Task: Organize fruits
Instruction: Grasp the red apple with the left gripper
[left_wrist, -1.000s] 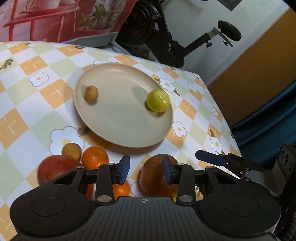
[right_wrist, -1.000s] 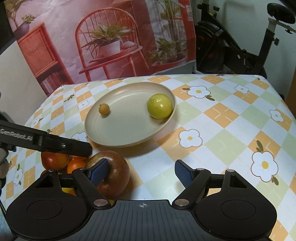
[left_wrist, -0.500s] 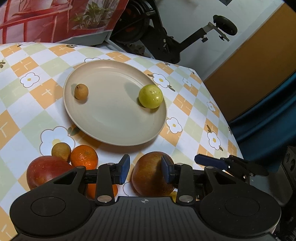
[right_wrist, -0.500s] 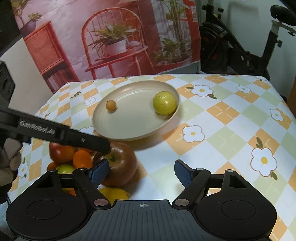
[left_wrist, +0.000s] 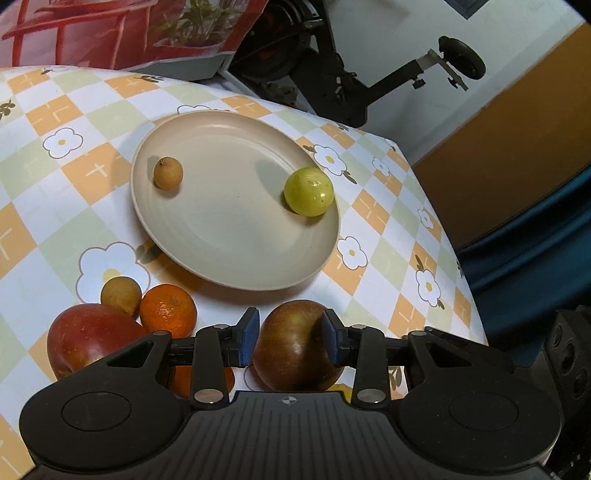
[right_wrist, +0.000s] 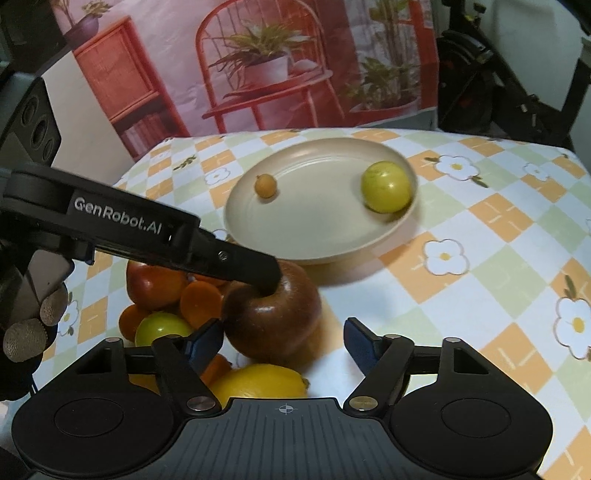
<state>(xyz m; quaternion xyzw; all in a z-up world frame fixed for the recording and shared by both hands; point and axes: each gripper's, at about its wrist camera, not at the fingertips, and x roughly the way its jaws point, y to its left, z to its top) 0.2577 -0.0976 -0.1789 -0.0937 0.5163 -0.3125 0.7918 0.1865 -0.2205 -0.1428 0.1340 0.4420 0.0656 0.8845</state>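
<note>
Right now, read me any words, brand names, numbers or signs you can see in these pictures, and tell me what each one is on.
"GenRobot.AI": white letters on the black side of the left gripper, seen in the right wrist view where its finger reaches over the brown-red apple.
No other text is readable: the plate, the fruit, the tablecloth and the backdrop poster show no words or numbers.
</note>
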